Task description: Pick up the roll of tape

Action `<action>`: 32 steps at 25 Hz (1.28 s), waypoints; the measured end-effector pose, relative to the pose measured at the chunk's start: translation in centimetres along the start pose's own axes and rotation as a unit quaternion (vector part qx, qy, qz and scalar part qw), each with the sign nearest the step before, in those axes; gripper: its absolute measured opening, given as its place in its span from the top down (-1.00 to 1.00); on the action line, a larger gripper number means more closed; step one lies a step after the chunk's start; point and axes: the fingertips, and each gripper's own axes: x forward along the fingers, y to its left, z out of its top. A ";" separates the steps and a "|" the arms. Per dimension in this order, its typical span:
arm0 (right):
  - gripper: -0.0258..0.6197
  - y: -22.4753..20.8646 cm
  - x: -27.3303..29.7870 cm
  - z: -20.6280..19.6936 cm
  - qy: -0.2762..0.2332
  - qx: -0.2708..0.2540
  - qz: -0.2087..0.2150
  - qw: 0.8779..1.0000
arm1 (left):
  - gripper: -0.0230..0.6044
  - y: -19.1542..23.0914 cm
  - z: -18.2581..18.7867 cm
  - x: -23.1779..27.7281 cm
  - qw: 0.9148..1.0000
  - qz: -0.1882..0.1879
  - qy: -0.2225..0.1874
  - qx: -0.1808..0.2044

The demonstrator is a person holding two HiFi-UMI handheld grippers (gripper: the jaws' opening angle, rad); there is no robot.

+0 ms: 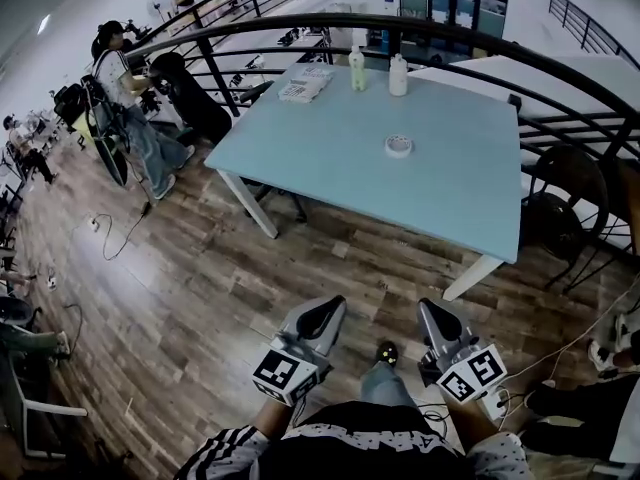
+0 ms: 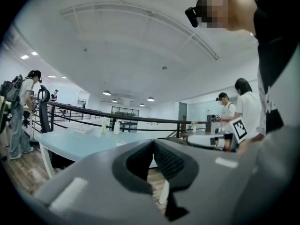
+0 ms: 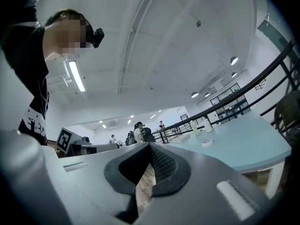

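A small white roll of tape [image 1: 399, 145] lies flat near the middle of the light blue table [image 1: 300, 138]. It shows as a tiny white disc, the tape [image 2: 121, 142] in the left gripper view and the tape [image 3: 206, 142] in the right gripper view. My left gripper [image 1: 324, 315] and my right gripper [image 1: 431, 314] hover side by side over the wooden floor, well short of the table's near edge. Both point level toward the table. Each has its jaws pressed together with nothing between them.
Two white bottles [image 1: 378, 72] and a flat box [image 1: 299, 90] stand at the table's far edge, before a dark railing [image 1: 420, 28]. A black chair [image 1: 560, 218] sits at the table's right. People work at the left [image 1: 125, 98]. Cables trail on the floor [image 1: 120, 238].
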 end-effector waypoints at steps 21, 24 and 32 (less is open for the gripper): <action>0.92 -9.3 7.2 5.1 -0.018 0.001 0.043 0.999 | 0.93 4.6 4.0 9.6 0.999 0.050 -0.002 0.011; 0.92 -10.3 7.5 5.6 -0.015 0.001 0.040 0.999 | 0.93 4.8 4.5 10.1 0.998 0.055 -0.009 0.010; 0.92 -11.2 8.2 6.2 -0.017 -0.003 0.052 0.999 | 0.93 5.5 4.6 11.1 0.997 0.071 -0.012 0.007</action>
